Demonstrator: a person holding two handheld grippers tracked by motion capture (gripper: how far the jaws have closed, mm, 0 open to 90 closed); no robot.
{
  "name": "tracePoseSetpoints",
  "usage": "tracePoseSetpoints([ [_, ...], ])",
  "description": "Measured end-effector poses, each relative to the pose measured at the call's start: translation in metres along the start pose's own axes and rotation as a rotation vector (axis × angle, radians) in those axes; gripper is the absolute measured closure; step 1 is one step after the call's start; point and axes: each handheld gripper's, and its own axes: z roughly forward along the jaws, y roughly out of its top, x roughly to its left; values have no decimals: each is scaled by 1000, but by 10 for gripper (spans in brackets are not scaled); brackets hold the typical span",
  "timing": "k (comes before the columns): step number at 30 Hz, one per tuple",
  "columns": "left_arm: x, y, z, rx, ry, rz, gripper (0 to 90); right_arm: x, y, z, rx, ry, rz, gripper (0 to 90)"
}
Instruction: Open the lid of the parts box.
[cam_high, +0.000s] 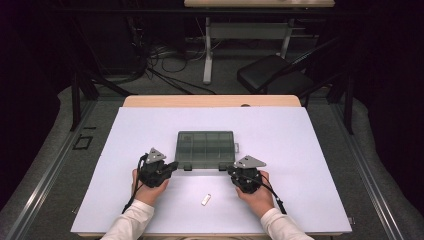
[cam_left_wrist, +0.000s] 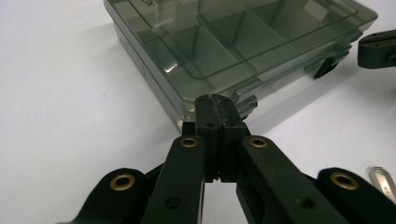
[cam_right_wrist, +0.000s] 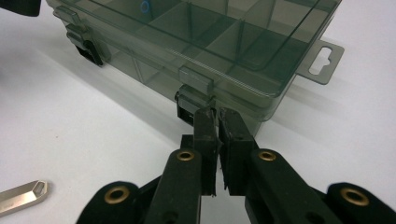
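Two hand-held grippers meet the near edge of a smoke-grey compartment box (cam_high: 205, 149) at the centre of the high view. The left gripper (cam_high: 172, 165), in a hand at lower left of centre, has its jaws pressed together with nothing between them; in the left gripper view its tips (cam_left_wrist: 216, 108) sit against the box's near corner, by a dark latch (cam_left_wrist: 246, 103) on the front wall. The right gripper (cam_high: 231, 171), at lower right of centre, has its jaws all but closed, a thin slit between the pads; in the right gripper view its tips (cam_right_wrist: 216, 120) stand right at the other latch (cam_right_wrist: 190, 100), though whether they pinch any part of it cannot be told. The box's clear lid (cam_right_wrist: 224, 32) lies shut over its dividers, and a hang tab (cam_right_wrist: 321, 61) juts from its end at the upper right of that view. A small silver metal piece (cam_high: 206, 199) lies on the white table cover (cam_high: 300, 190) between the two hands, near the bottom of the high view. White sleeves (cam_high: 134, 220) enter from the bottom edge. A black chair (cam_high: 272, 75) stands beyond the table at the upper right.
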Motion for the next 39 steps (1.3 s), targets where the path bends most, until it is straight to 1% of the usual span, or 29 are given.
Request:
tracePoseSetpoints([
  [3,-2,0,2,10,3,17,900,1,0,2,2,1,-1,861],
  [8,-4,-1,5,27,-1,27,900,3,1,3,-2,1,-6,879],
  [9,-4,-1,5,29,-1,30,900,3,1,4,-11,-4,-8,893],
  [14,-7,-1,8,35,-2,46,900,4,2,4,-15,-4,-14,900],
  [21,-9,0,8,34,-8,48,900,4,2,4,-20,1,-15,900],
  [25,-9,0,9,30,-8,47,900,5,3,3,-35,1,-14,900],
  [28,-9,1,9,27,-18,41,900,5,6,0,-64,5,-8,900],
  [32,-7,4,8,-7,-17,19,900,4,10,-4,-87,9,2,900],
  [33,-6,5,8,-23,-16,2,900,4,11,-5,-95,9,7,900],
  [34,-5,5,8,-26,-17,-3,900,4,13,-5,-106,6,9,900],
  [35,-5,6,8,-35,-8,-14,900,4,14,-6,-107,8,4,900],
  [37,-3,7,8,-67,-1,-40,900,4,15,-7,-117,9,6,900],
  [38,-2,7,7,-68,1,-44,900,3,16,-8,-117,10,1,900],
  [39,-1,7,6,-80,6,-50,900,3,16,-8,-119,9,2,900],
])
